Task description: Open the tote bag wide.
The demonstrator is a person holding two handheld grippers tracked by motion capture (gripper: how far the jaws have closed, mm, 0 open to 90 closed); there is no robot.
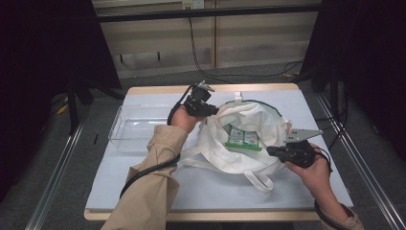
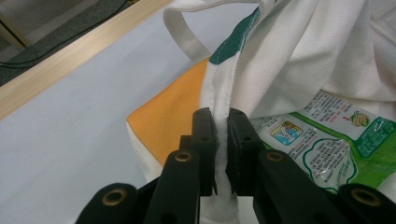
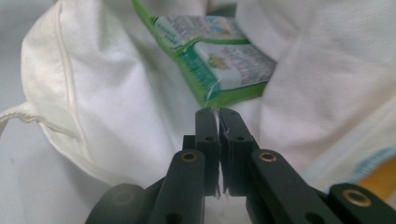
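A green snack packet [image 1: 243,138] is seen lying in the mouth of a white cloth bag [image 1: 239,158], which sits slumped right of centre on the pale blue table [image 1: 143,191]. The packet's near corner [image 3: 212,95] is pinched between the closed jaws of the right gripper [image 1: 272,150]; in the right gripper view a sliver of clear film is caught between the 2 pads, so the packet is judged to be held for drawing out of, or settling into, the bag. The bag's rim [image 2: 222,93], with its green trim, is clamped by the left gripper [image 1: 214,111], whose jaws are shut on the fold of cloth. That grip is probably kept to hold the mouth open and stop the soft fabric collapsing over the packet.

An orange panel [image 2: 173,109] of the bag is seen beneath the rim, and 1 white strap [image 2: 184,35] loops away toward the wooden table edge [image 2: 70,51]. A second strap [image 1: 258,181] lies on the near side.

Left of the bag, a clear plastic tray [image 1: 125,139] stands just beside the left hand, well apart from the packet. Bare table is left in front of the bag, so room for a pull toward the near edge is judged ample, whereas the bag's folds crowd the packet on both sides.
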